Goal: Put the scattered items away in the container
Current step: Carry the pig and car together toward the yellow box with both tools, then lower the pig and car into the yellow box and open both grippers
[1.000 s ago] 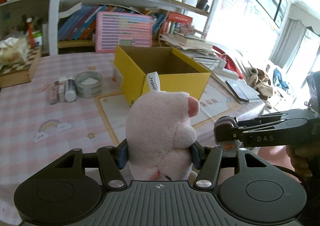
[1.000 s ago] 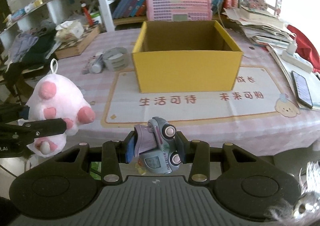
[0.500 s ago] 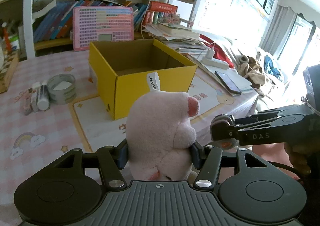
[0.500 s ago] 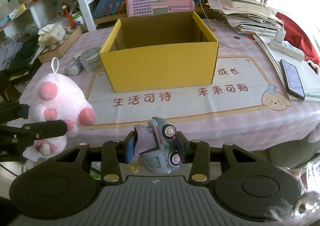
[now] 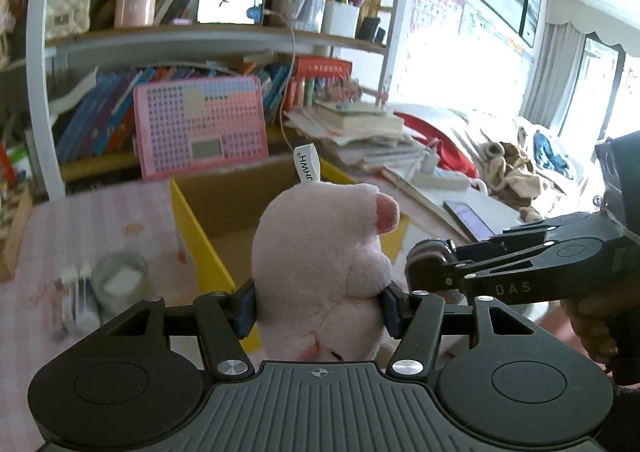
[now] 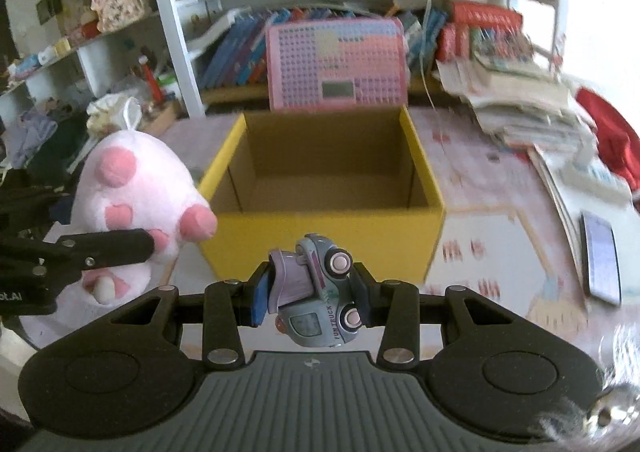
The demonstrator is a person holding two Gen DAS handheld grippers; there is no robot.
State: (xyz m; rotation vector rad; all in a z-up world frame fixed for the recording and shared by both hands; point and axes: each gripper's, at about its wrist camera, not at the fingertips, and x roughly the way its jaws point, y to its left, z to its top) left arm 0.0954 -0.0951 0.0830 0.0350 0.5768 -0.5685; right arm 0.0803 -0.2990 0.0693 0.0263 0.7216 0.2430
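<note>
My left gripper (image 5: 320, 304) is shut on a pink plush toy (image 5: 324, 256) with a white loop tag, held in the air close to the open yellow cardboard box (image 5: 200, 228). My right gripper (image 6: 312, 292) is shut on a small blue-grey toy truck (image 6: 320, 292) with pink wheels, held just in front of the box (image 6: 328, 244). The box looks empty inside. The plush (image 6: 136, 203) also shows at the left of the right wrist view. The right gripper shows at the right of the left wrist view (image 5: 424, 268).
The box stands on a pink checked tablecloth (image 6: 480, 155). A tape roll (image 5: 120, 280) and small tubes lie left of the box. A pink calculator board (image 6: 336, 63) leans behind it. Stacked books and papers (image 6: 520, 99) and a phone (image 6: 600, 256) lie at the right.
Both grippers have moved forward and closer to the box with their toys still held. The box looms larger and its inside shows more.
</note>
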